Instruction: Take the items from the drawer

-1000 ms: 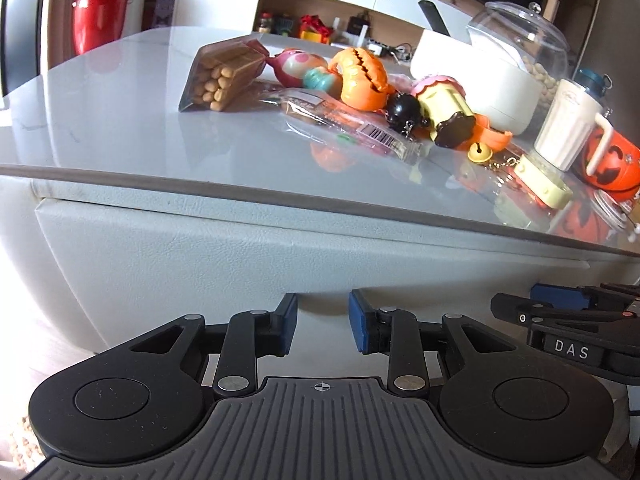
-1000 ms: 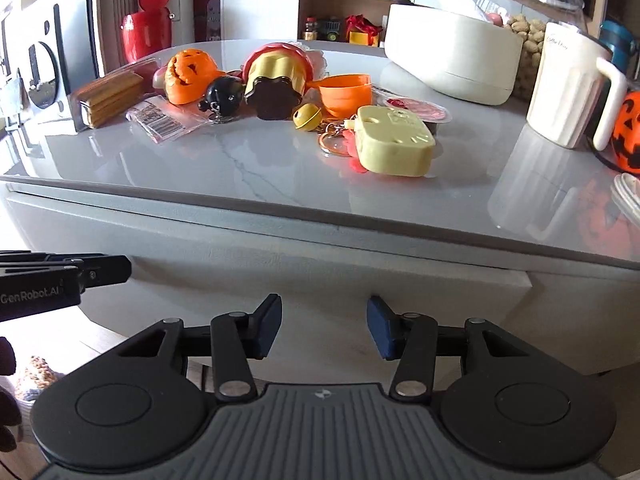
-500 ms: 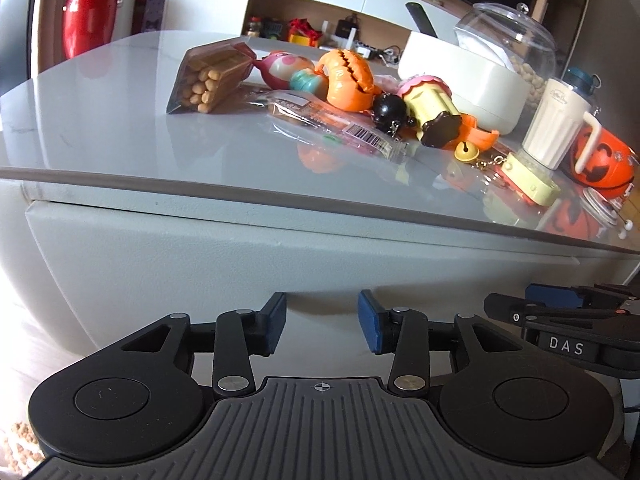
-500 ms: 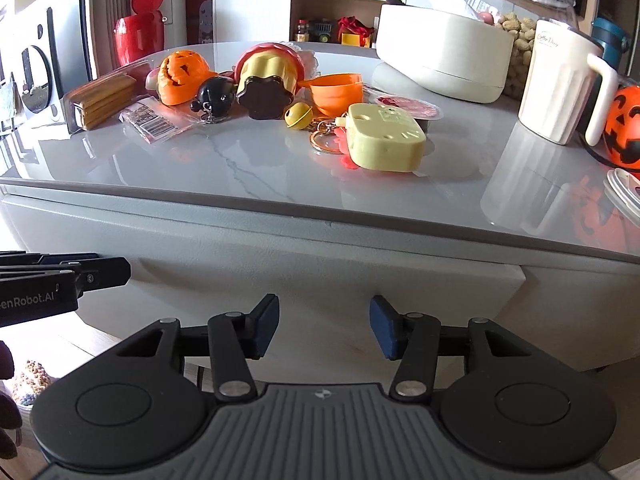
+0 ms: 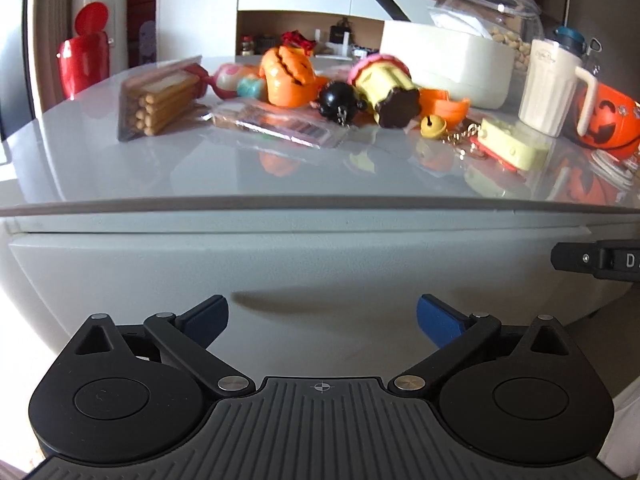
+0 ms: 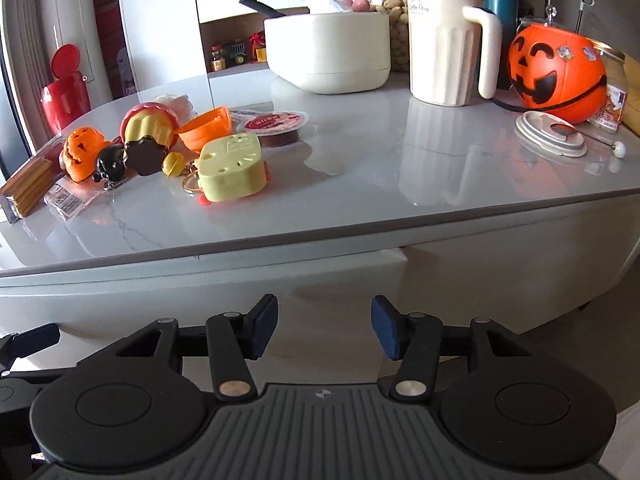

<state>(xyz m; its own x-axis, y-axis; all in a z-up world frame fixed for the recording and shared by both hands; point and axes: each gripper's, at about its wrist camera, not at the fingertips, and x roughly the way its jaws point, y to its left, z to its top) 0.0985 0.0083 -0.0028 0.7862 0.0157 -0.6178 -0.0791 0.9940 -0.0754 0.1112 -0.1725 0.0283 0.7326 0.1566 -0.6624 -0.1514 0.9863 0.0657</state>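
The white drawer front (image 5: 320, 264) under the grey tabletop (image 5: 100, 168) is closed. My left gripper (image 5: 322, 312) hovers before it, its jaws opening wide with nothing between them. My right gripper (image 6: 325, 314) faces the same drawer front (image 6: 240, 280), open and empty. On the table lie a biscuit stick pack (image 5: 160, 100), an orange pumpkin toy (image 5: 290, 80), a black ball keychain (image 5: 340, 100), a cupcake toy (image 5: 388, 88), a gold bell (image 5: 432, 126) and a yellow cheese-shaped toy (image 6: 232, 172). Part of the right gripper shows at the left wrist view's right edge.
At the back of the table stand a white tub (image 6: 328, 52), a glass jar of peanuts (image 6: 396, 8), a white jug (image 6: 448, 48) and an orange pumpkin bucket (image 6: 556, 68), with a round lid (image 6: 552, 134) near it. A red bin (image 5: 84, 60) stands beyond the table.
The left gripper's jaws have spread from a narrow gap to wide apart. The right gripper has rolled and shifted, so the pumpkin bucket and the table's right end now show.
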